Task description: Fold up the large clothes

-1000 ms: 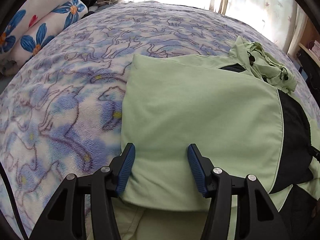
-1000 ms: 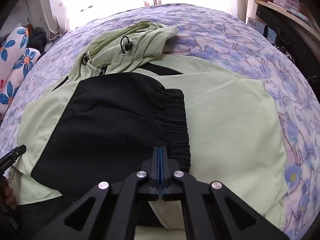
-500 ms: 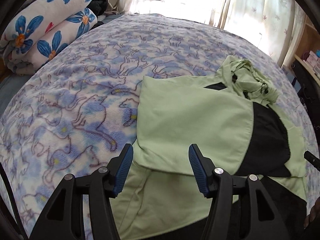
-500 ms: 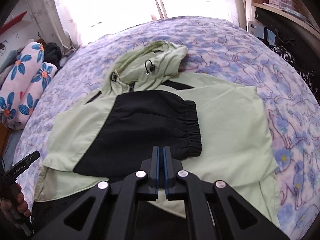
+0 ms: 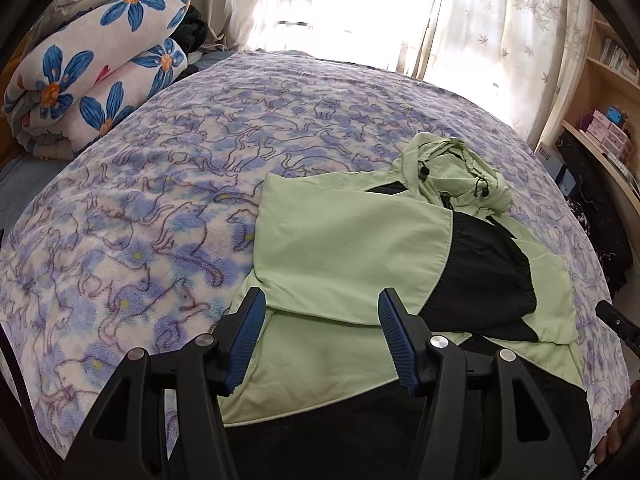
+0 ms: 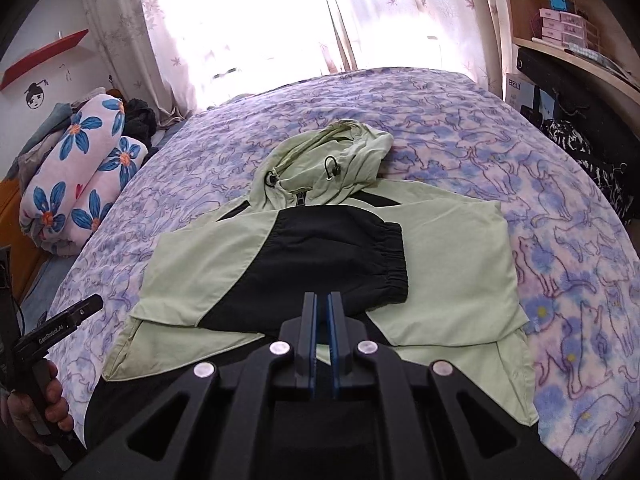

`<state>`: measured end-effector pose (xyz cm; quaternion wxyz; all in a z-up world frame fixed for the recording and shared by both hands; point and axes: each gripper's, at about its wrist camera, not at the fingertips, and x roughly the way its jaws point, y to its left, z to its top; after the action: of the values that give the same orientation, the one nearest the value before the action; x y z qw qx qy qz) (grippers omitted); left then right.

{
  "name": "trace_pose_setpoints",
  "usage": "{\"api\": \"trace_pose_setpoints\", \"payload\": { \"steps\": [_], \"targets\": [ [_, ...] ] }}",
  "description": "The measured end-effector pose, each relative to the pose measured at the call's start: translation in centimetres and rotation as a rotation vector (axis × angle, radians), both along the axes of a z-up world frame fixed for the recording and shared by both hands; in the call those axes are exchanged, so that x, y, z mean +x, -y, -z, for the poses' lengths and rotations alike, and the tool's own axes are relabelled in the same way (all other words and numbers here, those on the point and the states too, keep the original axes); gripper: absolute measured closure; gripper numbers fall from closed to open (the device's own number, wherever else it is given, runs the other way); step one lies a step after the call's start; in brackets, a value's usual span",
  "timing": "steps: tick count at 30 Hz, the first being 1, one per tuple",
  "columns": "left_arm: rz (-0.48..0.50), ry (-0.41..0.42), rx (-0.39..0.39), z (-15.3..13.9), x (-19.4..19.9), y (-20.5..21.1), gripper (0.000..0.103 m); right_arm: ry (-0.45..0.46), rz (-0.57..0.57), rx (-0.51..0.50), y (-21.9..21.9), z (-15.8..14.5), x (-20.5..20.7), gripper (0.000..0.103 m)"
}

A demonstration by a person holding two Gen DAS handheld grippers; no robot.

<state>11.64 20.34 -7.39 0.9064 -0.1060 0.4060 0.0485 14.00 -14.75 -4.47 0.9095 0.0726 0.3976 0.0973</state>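
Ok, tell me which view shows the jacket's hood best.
The right wrist view: the hood lies near the frame's middle, facing the camera, both cord toggles showing. The left wrist view has the hood off to the right, crumpled and seen from the side.

My right claw [image 6: 323, 300], nearly closed and seemingly empty, hovers above the green-and-black jacket [image 6: 452, 264] on the bed [image 6: 560, 184].

Both wrist cameras look steeply down from above the near bed [image 5: 120, 220] edge, sharing the jacket [image 6: 460, 264].
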Motion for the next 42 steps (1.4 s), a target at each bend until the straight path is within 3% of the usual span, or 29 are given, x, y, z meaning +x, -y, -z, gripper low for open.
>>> {"api": "trace_pose_setpoints", "payload": {
  "steps": [13, 16, 23, 24, 27, 28, 31, 36, 40, 42],
  "targets": [
    [0.067, 0.017, 0.001, -1.3, -2.3, 2.2, 0.042, -0.018, -0.046, 0.047, -1.8, 0.4, -2.3, 0.098],
    [0.084, 0.011, 0.002, -1.3, -3.5, 2.4, 0.037, -0.019, -0.057, 0.072, -1.8, 0.7, -3.7, 0.098],
    [0.144, -0.054, 0.049, -0.4, -7.2, 1.1, 0.033, -0.037, -0.087, 0.022, -0.8, 1.5, -8.8, 0.097],
    [0.151, -0.072, 0.061, -0.1, -8.0, 0.5, 0.033, -0.045, -0.090, 0.001, -0.4, 1.6, -9.6, 0.092],
    [0.160, -0.113, 0.078, 0.8, -9.8, -1.4, 0.032, -0.071, -0.076, -0.028, 1.4, 2.0, -11.7, 0.056],
    [0.160, -0.125, 0.080, 1.1, -10.2, -2.0, 0.032, -0.083, -0.056, -0.050, 2.0, 2.2, -12.2, 0.051],
    [0.137, -0.173, 0.063, 2.6, -11.8, -4.4, 0.032, -0.140, -0.005, -0.080, 4.5, 3.0, -13.5, 0.051],
    [0.120, -0.259, -0.057, 5.8, -13.8, -7.7, 0.032, -0.249, 0.100, -0.082, 10.0, 3.7, -14.9, 0.051],
    [0.142, -0.317, -0.123, 8.2, -14.9, -8.5, 0.032, -0.322, 0.174, -0.080, 14.2, 4.5, -15.5, 0.051],
    [0.154, -0.330, -0.115, 8.8, -14.6, -8.2, 0.032, -0.359, 0.193, -0.068, 15.6, 5.4, -15.7, 0.051]
  ]
}}
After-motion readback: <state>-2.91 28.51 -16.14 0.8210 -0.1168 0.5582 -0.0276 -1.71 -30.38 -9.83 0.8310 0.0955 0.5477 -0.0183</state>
